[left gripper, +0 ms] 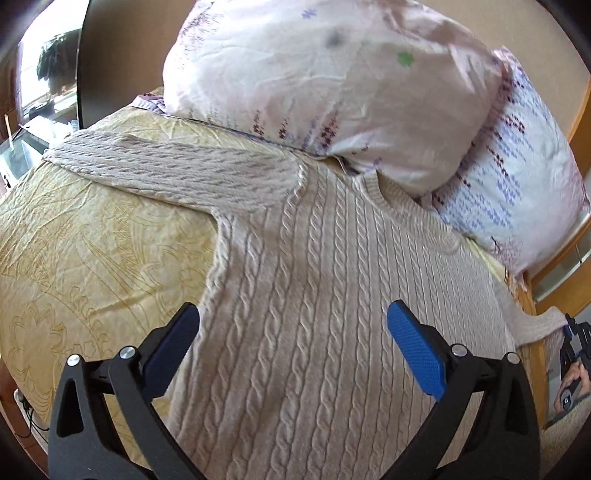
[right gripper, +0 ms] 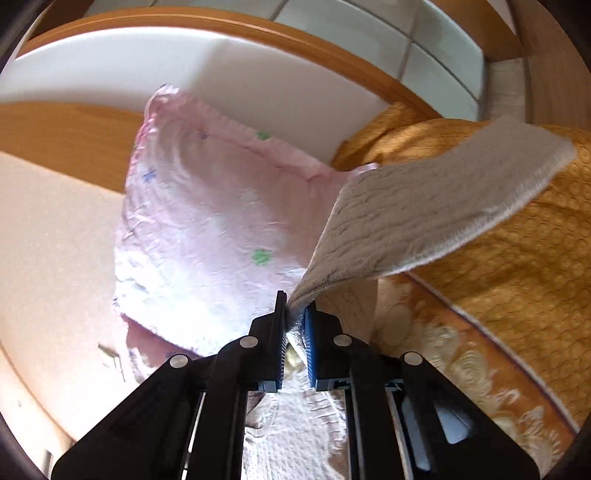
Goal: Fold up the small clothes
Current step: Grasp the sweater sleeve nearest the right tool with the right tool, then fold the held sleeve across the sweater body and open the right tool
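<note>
A beige cable-knit sweater (left gripper: 314,266) lies flat on a yellow patterned bedspread (left gripper: 92,240), one sleeve (left gripper: 166,166) stretched to the left. My left gripper (left gripper: 293,325) hovers over the sweater's body, open, blue pads wide apart with nothing between them. At the far right edge of the left wrist view the right gripper (left gripper: 570,332) holds the other sleeve's end off the bed. In the right wrist view my right gripper (right gripper: 295,306) is shut on that sleeve (right gripper: 424,221), which rises from the pads and flops to the right.
Two floral pillows (left gripper: 332,81) sit at the head of the bed, touching the sweater's collar. A wooden bed frame (right gripper: 258,33) curves behind them. An orange patterned blanket (right gripper: 517,240) lies to the right. A person's hand (left gripper: 572,384) shows at the right edge.
</note>
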`<state>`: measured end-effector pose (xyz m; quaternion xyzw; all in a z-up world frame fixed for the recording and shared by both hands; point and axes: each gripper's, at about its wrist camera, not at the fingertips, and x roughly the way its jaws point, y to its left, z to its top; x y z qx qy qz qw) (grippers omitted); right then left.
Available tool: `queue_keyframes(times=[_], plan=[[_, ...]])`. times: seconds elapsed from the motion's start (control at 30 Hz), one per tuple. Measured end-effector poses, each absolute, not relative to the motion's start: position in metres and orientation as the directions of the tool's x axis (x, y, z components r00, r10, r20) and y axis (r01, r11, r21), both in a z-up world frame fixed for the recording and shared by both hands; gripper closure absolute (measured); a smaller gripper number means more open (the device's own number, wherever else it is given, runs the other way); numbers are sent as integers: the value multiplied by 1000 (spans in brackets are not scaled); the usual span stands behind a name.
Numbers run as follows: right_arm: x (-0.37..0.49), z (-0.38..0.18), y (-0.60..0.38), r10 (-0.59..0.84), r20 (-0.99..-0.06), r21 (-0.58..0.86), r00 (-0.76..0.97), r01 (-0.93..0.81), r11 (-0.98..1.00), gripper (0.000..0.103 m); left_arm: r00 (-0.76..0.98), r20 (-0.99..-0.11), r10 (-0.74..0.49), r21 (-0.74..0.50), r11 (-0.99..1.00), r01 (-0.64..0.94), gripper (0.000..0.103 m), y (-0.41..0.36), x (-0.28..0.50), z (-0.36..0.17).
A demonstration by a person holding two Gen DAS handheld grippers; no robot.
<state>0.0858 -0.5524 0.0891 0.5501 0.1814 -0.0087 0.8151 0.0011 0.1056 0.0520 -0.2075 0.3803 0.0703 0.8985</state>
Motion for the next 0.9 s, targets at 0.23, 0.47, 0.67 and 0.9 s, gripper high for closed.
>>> queue_keyframes(times=[0.23, 0.47, 0.67, 0.9], plan=[[110, 119, -478, 360, -233, 893, 903, 52, 447, 93, 734, -677, 51, -299, 893, -337, 2, 137, 2, 62], [135, 118, -412, 480, -274, 868, 833, 0, 496, 93, 735, -677, 46, -315, 884, -346, 2, 154, 4, 62], [150, 84, -364, 542, -381, 851, 749, 55, 522, 93, 734, -679, 7, -338, 884, -322, 2, 155, 7, 56], [159, 36, -297, 568, -587, 750, 577, 124, 649, 91, 745, -662, -80, -365, 903, -228, 2, 139, 9, 56]])
